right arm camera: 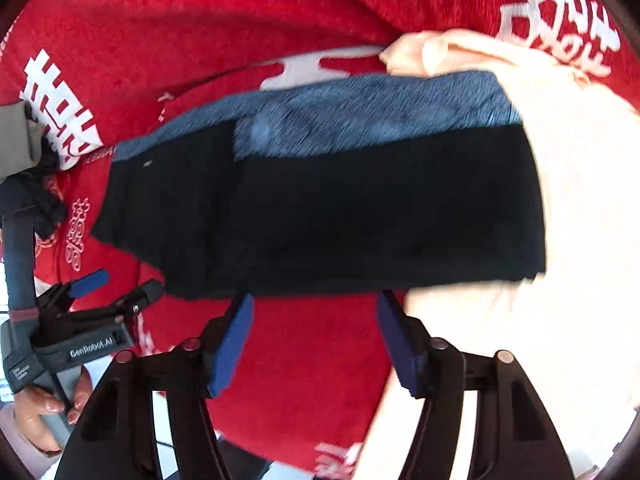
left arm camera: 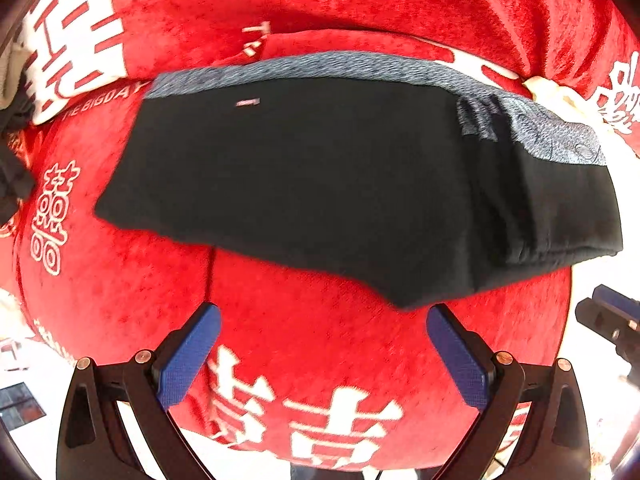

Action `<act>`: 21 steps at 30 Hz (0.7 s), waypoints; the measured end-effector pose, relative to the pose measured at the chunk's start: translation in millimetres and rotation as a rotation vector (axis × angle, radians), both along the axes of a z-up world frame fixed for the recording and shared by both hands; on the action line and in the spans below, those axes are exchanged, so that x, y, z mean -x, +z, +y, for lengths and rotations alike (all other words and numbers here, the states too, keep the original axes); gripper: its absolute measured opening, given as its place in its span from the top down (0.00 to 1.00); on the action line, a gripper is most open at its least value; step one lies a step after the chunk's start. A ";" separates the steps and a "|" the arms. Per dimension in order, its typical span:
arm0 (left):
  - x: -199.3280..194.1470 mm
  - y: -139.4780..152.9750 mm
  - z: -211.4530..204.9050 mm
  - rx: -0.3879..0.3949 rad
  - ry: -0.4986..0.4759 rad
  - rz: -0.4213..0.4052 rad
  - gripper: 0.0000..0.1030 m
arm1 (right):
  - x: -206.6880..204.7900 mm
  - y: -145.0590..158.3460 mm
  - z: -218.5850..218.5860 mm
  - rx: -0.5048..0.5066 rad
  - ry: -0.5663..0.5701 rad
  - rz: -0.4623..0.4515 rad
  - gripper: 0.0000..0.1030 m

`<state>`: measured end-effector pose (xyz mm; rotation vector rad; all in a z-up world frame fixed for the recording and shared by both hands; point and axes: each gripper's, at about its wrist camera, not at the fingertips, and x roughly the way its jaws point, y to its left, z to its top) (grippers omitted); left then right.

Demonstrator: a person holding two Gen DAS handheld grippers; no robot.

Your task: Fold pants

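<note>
Black pants (left arm camera: pixel 328 184) with a grey-blue band lie folded on the red cloth (left arm camera: pixel 320 344) over the worktop, at 12 o'clock from both tools. Left tool (left arm camera: pixel 323 324) and right tool (right arm camera: pixel 314 312) are wide open and hold nothing. A tip can catch the near edge and undo the fold. Cream cloth (right arm camera: pixel 560 200) at 3 o'clock may get grabbed too.

Folded pants (left arm camera: pixel 320 184) lie on a spread cloth (left arm camera: pixel 304 344), just ahead of the wide-apart jaws of the left gripper (left arm camera: pixel 323 322) and right gripper (right arm camera: pixel 314 306). A pale garment (right arm camera: pixel 580 200) sits right of the right gripper's jaws, touching the pants.
</note>
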<state>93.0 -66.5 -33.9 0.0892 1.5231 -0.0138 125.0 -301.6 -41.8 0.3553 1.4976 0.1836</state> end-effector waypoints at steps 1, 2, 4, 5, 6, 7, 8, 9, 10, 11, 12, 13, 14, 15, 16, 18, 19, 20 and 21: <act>2.6 0.0 4.2 0.002 0.001 0.004 0.00 | 8.8 2.4 1.0 -0.001 -0.001 0.015 0.34; 4.8 0.6 9.6 0.009 0.002 0.010 0.00 | 12.6 2.9 6.5 0.000 0.001 0.026 0.33; 4.5 -0.1 20.1 0.029 0.006 0.016 0.00 | 20.9 4.1 21.3 -0.002 0.002 0.043 0.28; 2.6 -0.5 23.9 0.044 0.009 0.019 0.00 | 23.5 3.3 27.2 -0.009 -0.001 0.049 0.25; 2.3 1.1 26.8 0.058 0.011 0.024 0.00 | 27.2 4.1 33.0 -0.014 -0.005 0.056 0.24; 3.7 1.7 32.1 0.077 0.017 0.032 0.00 | 31.3 5.8 37.2 -0.017 -0.007 0.062 0.24; 3.1 1.6 34.5 0.081 0.023 0.036 0.00 | 30.8 3.8 45.0 -0.018 -0.006 0.071 0.24; 2.7 1.1 38.1 0.081 0.030 0.038 0.00 | 32.8 5.0 51.4 -0.014 -0.006 0.078 0.24; 3.2 1.3 41.3 0.081 0.034 0.039 0.00 | 37.1 10.0 53.9 -0.009 -0.006 0.079 0.24; 4.1 1.7 45.3 0.081 0.040 0.039 0.00 | 39.2 12.3 57.9 -0.010 -0.005 0.078 0.24; 5.1 1.9 48.5 0.083 0.046 0.039 0.00 | 40.1 13.9 63.9 -0.012 0.000 0.079 0.23; 6.7 2.5 52.3 0.085 0.052 0.039 0.00 | 41.0 15.0 67.8 -0.010 0.005 0.081 0.23; 7.4 1.9 57.2 0.089 0.059 0.040 0.00 | 41.6 15.7 71.9 -0.004 0.011 0.084 0.22; 7.6 1.2 61.6 0.092 0.066 0.041 0.00 | 41.6 15.6 76.8 -0.001 0.018 0.087 0.22; 7.5 0.2 66.6 0.095 0.075 0.040 0.00 | 41.5 15.5 82.6 0.003 0.027 0.091 0.22; 8.2 -1.2 75.9 0.100 0.093 0.042 0.00 | 40.6 15.5 92.3 0.010 0.045 0.095 0.22; 8.0 -2.8 81.3 0.103 0.106 0.045 0.00 | 40.1 15.8 95.6 0.011 0.051 0.096 0.22; 7.7 -3.9 85.0 0.104 0.115 0.046 0.00 | 39.3 15.7 100.9 0.012 0.060 0.098 0.22; 7.7 -5.0 89.3 0.106 0.126 0.048 0.00 | 38.6 15.4 105.4 0.011 0.068 0.100 0.22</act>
